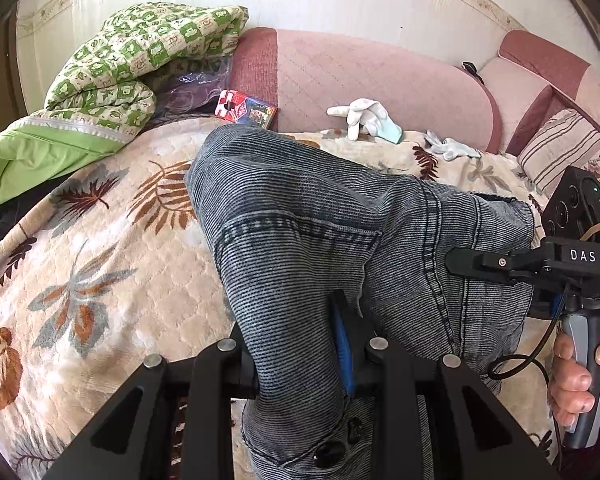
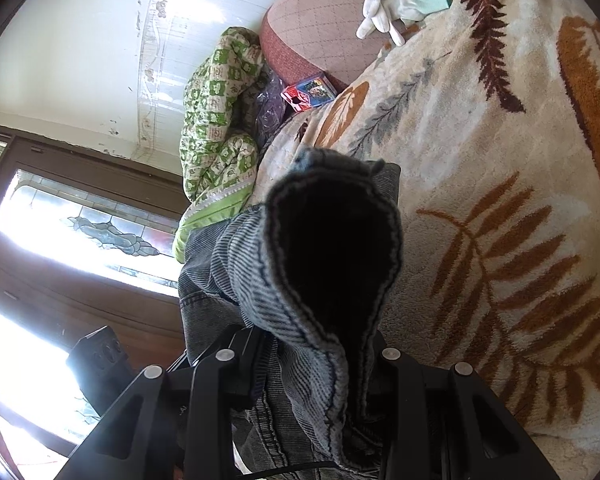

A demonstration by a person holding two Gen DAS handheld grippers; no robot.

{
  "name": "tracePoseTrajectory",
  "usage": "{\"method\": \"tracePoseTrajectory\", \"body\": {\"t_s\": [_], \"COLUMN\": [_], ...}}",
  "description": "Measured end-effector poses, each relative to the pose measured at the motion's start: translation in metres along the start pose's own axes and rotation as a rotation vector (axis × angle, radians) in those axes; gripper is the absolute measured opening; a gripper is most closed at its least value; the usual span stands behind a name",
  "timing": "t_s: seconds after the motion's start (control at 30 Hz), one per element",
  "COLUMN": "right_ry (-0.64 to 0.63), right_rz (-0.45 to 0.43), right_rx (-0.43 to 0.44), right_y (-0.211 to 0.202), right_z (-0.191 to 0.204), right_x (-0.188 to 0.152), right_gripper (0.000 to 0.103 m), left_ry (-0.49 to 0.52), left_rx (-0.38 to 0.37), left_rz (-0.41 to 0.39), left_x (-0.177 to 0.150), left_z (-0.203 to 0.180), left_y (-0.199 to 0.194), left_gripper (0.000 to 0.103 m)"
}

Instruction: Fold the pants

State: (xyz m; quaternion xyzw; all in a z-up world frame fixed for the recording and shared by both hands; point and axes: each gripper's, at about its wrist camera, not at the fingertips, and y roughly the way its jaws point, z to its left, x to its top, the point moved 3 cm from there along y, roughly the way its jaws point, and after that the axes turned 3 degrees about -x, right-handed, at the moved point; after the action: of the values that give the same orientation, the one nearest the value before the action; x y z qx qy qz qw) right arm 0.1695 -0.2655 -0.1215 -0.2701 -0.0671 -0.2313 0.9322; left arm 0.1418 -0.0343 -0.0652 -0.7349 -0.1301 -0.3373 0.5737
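While each tool (image 1: 300, 344) (image 2: 308, 360) pinches the pants (image 1: 320, 220), they hang bunched over the blanket (image 1: 100, 260).

pants (image 1: 300, 216): grey-blue ribbed | blanket (image 1: 100, 264): cream, leaf print | quilt (image 1: 140, 48): green-checked

Leaf blanket (image 1: 100, 240), green quilt (image 1: 140, 52), white glove (image 1: 364, 116).

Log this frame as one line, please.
stage: mid-fold | left tongs: shut on pants | right tongs: shut on pants | surface: leaf-print blanket
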Motion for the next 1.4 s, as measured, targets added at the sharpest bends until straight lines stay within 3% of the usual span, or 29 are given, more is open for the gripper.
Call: {"method": "tracePoseTrajectory", "body": {"t_s": [1.07,1.23,1.4], "right_ry": [0.049,0.069,0.082], "right_rz": [0.02,0.022,0.016], "right_rx": [-0.027,-0.048,-0.084], "right_y": [0.012,0.016,0.021], "right_z": [-0.01,-0.018,-0.026], "right_x": [0.0,-0.001,-0.001], "right_gripper": [0.036,0.038,0.04], "left_ry": [0.007,0.013,0.024], "left_rx": [0.026,0.063,0.124], "left_rz": [0.026,0.044,0.063], "left_x": [-0.004,-0.007,-0.012], "left_z": [0.003,0.006,0.012], "left_y": [0.01,0.018,0.028], "left_gripper": [0.031,0.037,0.051]}}
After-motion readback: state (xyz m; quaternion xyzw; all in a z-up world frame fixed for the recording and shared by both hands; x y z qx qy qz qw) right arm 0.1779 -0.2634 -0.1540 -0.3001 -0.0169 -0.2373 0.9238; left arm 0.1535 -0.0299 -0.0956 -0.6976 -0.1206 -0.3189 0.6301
